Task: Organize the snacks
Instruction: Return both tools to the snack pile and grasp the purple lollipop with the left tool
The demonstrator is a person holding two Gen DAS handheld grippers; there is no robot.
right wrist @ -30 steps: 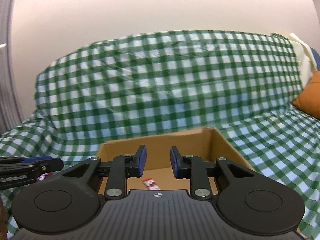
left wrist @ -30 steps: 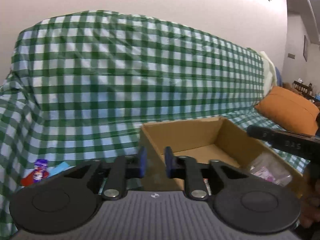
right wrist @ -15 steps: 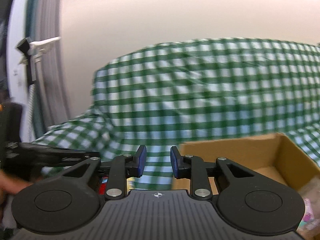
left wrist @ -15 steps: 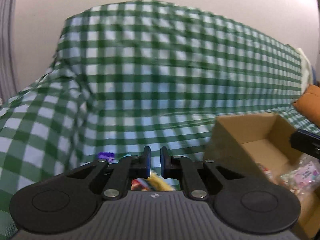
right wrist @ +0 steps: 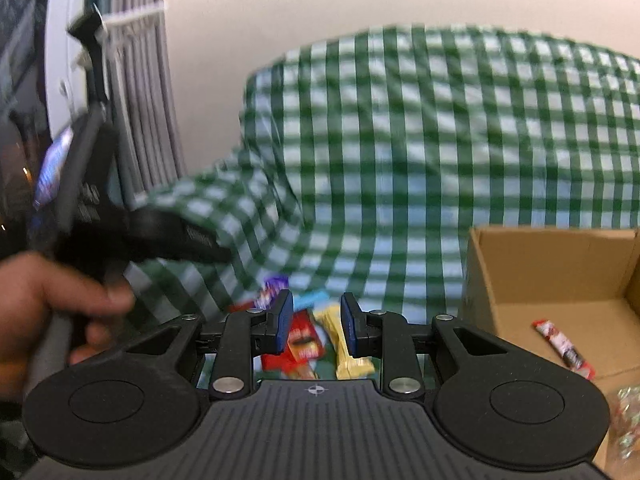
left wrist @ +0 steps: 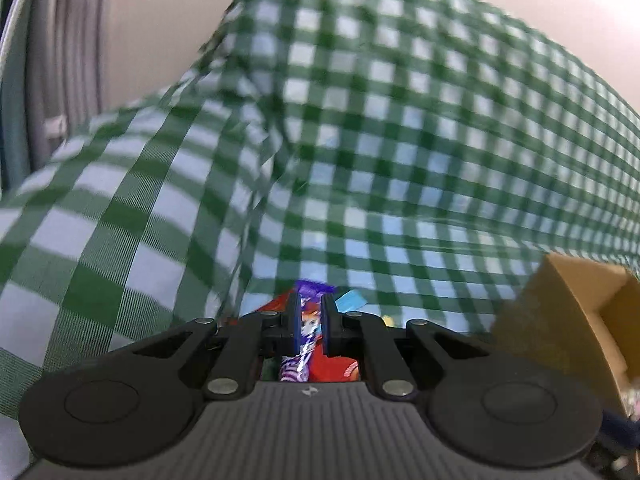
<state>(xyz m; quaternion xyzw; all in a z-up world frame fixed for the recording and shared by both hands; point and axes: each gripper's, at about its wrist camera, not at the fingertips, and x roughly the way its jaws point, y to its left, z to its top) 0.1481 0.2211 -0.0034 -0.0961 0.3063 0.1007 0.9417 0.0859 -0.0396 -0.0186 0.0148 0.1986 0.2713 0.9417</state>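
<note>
A small pile of snacks lies on the green checked sofa cover: a purple wrapper, a red packet, a yellow packet and a light blue one. My left gripper hangs just over the pile, jaws nearly together with nothing pinched; the wrappers show through the slit. The right wrist view shows this left gripper at the left, a hand holding it. My right gripper is open above the red and yellow packets, holding nothing. The cardboard box stands to the right.
Inside the box lie a red stick packet and a clear bag of sweets. The box's near wall sits right of the pile. The sofa armrest rises on the left, with grey curtains and a wall behind.
Both grippers have swung left from over the box to the snack pile by the armrest. The left jaws have narrowed; the right jaws keep the same gap.
</note>
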